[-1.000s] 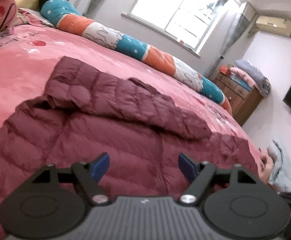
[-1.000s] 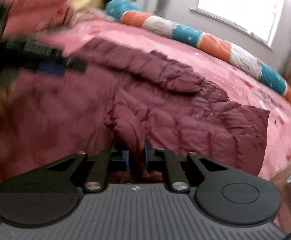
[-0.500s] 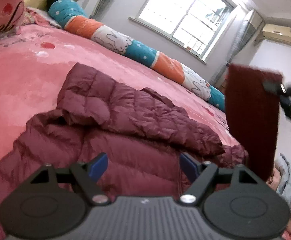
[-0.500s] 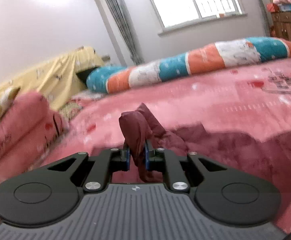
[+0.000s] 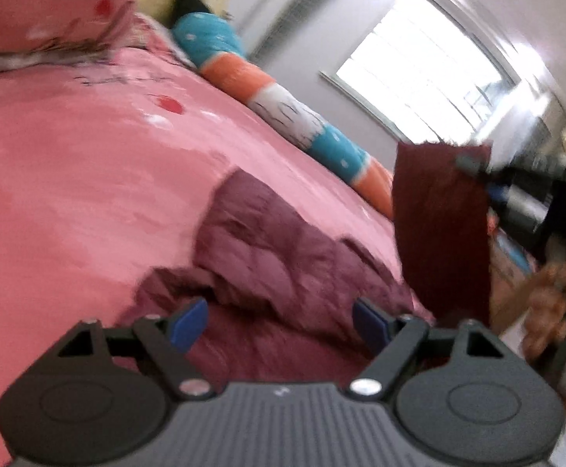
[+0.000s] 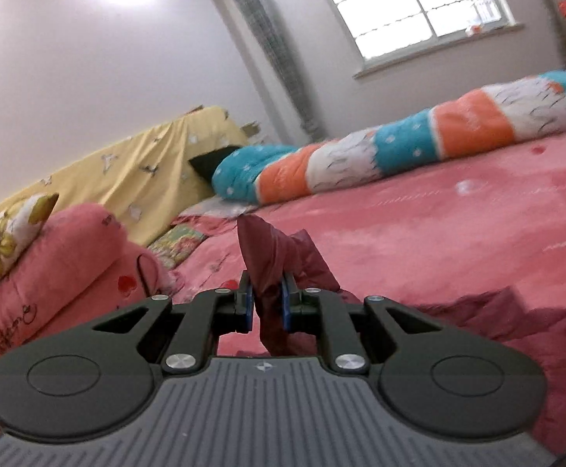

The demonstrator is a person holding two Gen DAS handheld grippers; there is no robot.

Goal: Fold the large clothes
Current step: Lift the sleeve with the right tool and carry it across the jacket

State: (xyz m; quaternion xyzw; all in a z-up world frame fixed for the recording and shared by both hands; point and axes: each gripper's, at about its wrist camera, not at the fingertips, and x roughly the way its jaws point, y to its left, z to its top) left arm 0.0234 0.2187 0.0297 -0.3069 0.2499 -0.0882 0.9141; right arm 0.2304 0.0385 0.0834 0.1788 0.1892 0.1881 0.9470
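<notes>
right gripper was clamped on a jacket fold, lifting it at 3 o'clock to flip over | left gripper gaped wide, empty, just hovering | jacket mostly sprawled on bed

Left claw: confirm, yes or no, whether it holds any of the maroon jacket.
No. The left claw hangs open above the maroon jacket, with nothing clamped between its blue pads.

A barred window lets daylight onto pale walls. A pink bed carries a striped bolster and a yellow-draped headboard.
</notes>
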